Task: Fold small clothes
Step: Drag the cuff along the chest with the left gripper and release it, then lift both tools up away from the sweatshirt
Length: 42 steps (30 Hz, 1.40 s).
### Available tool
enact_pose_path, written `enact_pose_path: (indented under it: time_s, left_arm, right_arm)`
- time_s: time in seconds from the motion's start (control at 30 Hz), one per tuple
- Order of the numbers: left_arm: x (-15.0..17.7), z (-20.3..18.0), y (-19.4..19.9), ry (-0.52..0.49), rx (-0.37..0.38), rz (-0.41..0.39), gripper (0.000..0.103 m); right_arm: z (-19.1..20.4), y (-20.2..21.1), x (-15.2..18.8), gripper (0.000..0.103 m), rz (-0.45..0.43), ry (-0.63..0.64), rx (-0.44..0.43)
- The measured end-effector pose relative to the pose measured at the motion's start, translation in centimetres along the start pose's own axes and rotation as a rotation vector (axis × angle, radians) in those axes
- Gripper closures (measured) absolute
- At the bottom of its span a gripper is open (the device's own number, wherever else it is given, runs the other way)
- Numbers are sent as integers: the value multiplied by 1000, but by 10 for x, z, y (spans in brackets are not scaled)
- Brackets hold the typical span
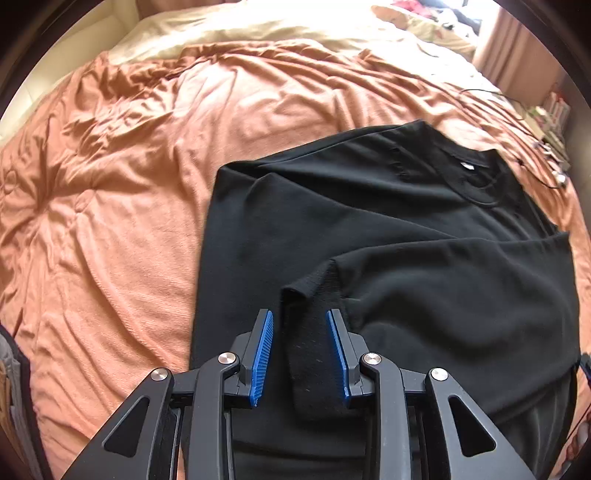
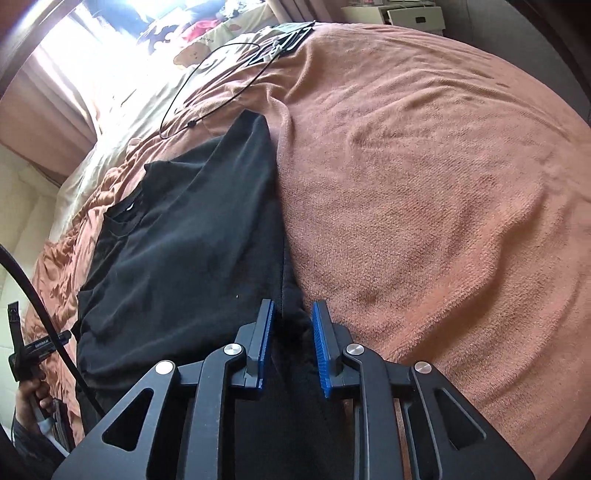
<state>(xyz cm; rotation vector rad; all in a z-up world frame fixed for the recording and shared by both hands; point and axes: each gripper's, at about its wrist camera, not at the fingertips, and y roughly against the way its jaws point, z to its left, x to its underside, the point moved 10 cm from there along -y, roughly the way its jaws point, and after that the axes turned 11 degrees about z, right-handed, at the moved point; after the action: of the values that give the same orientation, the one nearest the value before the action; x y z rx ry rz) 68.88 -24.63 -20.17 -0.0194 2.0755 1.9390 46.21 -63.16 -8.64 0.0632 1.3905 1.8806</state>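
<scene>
A black T-shirt (image 1: 369,221) lies spread on the orange bedspread (image 1: 110,184), with its collar and white label toward the far right. My left gripper (image 1: 300,314) is open low over the shirt's near part, and a raised fold of black cloth runs between its blue pads (image 1: 264,354). In the right wrist view the same shirt (image 2: 184,229) lies to the left. My right gripper (image 2: 293,302) is open at the shirt's right edge, where a ridge of black cloth sits between the fingers. The bedspread (image 2: 424,184) fills the right side.
A thin black cable (image 2: 207,66) loops across the far end of the bed beside bear-print bedding (image 2: 192,55). A cream sheet (image 1: 258,26) covers the far side. A hand (image 2: 29,398) holding the other tool shows at the lower left, and a curtain (image 1: 517,55) hangs at the back.
</scene>
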Motion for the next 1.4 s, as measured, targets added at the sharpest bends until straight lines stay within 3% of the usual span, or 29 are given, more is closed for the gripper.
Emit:
enact_pose_path:
  time_s: [0.1, 0.23, 0.33, 0.4, 0.53, 0.63, 0.7, 0.8, 0.87, 1.0, 1.07, 1.1, 1.17, 1.2, 1.23, 1.4]
  left_arm:
    - [8, -17, 6, -50, 58, -23, 71]
    - [18, -38, -2, -97, 85, 9, 71]
    - [27, -50, -17, -137, 71, 43, 71]
    - [32, -51, -28, -151, 20, 70, 71]
    - [43, -40, -42, -112, -4, 115, 70]
    - [45, -25, -37, -70, 5, 93, 56]
    - [49, -17, -30, -31, 43, 88, 55]
    - [56, -8, -16, -7, 83, 76, 55]
    - [61, 1, -4, 2, 58, 63, 55]
    - [73, 15, 27, 40, 92, 31, 55]
    - [79, 21, 44, 51, 89, 1, 48]
    - [83, 24, 54, 55, 91, -14, 45]
    - [93, 30, 73, 63, 107, -45, 31]
    - [98, 32, 83, 67, 114, -63, 28]
    - [105, 36, 95, 70, 122, -86, 21]
    - [128, 44, 135, 92, 156, -169, 7]
  right_arm:
    - [16, 11, -1, 85, -44, 40, -35]
    - [39, 9, 3, 85, -54, 121, -71]
    - [45, -10, 9, 85, -11, 151, -70]
    - [39, -25, 9, 85, 20, 147, -44]
    - [18, -39, 6, 89, 52, 123, 23]
    - [14, -39, 4, 94, 57, 86, 16]
    - [14, -36, 5, 94, 57, 89, 44]
    - [22, -29, 9, 93, 72, 57, -1]
    - [24, -20, 8, 90, 70, 29, -49]
    - [30, 0, 13, 90, 61, 49, -69]
    - [34, 9, 15, 90, 52, 62, -72]
    - [36, 15, 16, 87, 41, 71, -71]
    - [39, 28, 21, 66, 17, 95, -67]
    - [41, 35, 24, 39, 1, 110, -58]
    - [43, 43, 29, 23, -19, 127, -51]
    - [49, 72, 56, 20, -58, 206, -17]
